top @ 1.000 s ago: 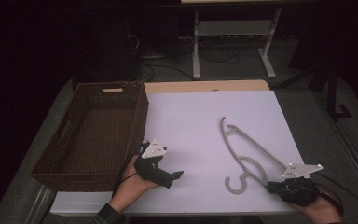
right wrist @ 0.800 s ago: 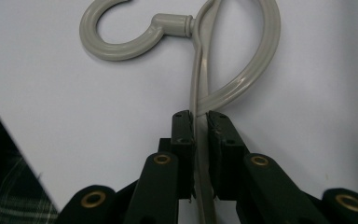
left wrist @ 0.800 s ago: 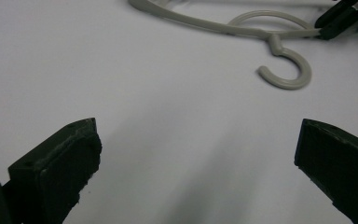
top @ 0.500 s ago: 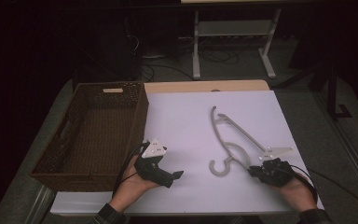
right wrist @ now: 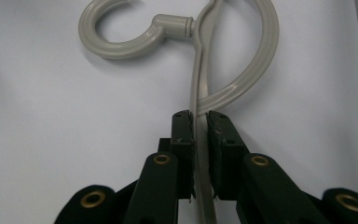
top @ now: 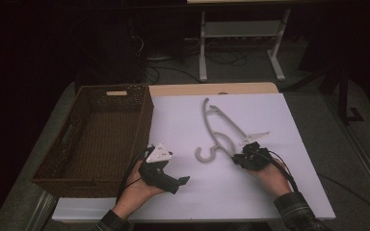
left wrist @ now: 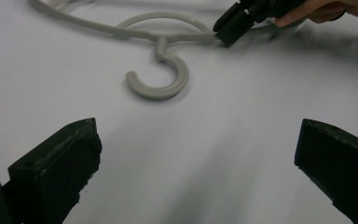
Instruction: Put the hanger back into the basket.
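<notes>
hanger (right wrist: 200, 93) — clamped in right tool (right wrist: 200, 122) | left tool (left wrist: 191, 154) — apart, agape

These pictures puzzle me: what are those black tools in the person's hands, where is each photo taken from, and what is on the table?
No robot here: a person holds a two-jaw gripper in each hand. The high view looks down from above the person's side of the table. The other two come from cameras riding on the grippers, looking along their black jaws.

On the white surface lies a grey hanger; a wicker basket stands at the left.

The right gripper is shut on the hanger's bar, just below its hook. The left gripper is open, its jaws wide apart with nothing between them, pointing toward the hook.
</notes>
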A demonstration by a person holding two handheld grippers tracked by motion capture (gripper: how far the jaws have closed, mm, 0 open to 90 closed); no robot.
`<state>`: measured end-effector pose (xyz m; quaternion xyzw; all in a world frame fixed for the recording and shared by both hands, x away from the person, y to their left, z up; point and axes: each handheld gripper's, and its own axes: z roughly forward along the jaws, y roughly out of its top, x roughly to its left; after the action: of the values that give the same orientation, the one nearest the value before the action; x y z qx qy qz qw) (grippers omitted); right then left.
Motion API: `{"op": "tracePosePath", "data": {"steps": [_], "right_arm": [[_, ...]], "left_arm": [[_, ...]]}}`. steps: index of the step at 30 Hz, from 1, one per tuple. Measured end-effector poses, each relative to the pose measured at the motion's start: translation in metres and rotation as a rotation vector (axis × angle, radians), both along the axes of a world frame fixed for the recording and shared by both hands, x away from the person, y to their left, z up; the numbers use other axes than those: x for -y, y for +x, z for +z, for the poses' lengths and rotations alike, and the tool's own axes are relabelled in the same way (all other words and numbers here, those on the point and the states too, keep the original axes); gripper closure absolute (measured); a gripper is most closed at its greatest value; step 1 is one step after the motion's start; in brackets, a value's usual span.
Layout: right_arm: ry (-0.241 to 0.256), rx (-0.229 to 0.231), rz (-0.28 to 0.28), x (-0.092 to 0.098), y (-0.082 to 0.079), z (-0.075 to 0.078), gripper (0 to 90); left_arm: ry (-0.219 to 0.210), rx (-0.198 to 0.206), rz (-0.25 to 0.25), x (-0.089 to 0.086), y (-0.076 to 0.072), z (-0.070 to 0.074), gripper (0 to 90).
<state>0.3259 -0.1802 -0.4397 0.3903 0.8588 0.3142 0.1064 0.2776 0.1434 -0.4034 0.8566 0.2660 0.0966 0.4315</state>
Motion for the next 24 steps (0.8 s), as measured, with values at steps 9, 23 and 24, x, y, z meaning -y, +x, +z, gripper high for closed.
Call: {"op": "tracePosePath", "data": {"steps": [9,23,24], "right_arm": [[-0.019,0.017,0.027,-0.023,0.006,-0.003,69.8],[0.049,0.083,0.006,0.081,-0.02,0.022,88.8],[0.049,0.083,0.006,0.081,-0.02,0.022,88.8]], "left_arm": [[-0.001,-0.001,-0.001,0.0,-0.001,0.0,0.0],[-0.006,-0.003,-0.001,-0.001,0.0,0.0,0.0],[-0.004,-0.004,-0.002,-0.001,0.0,0.0,0.0]]}}
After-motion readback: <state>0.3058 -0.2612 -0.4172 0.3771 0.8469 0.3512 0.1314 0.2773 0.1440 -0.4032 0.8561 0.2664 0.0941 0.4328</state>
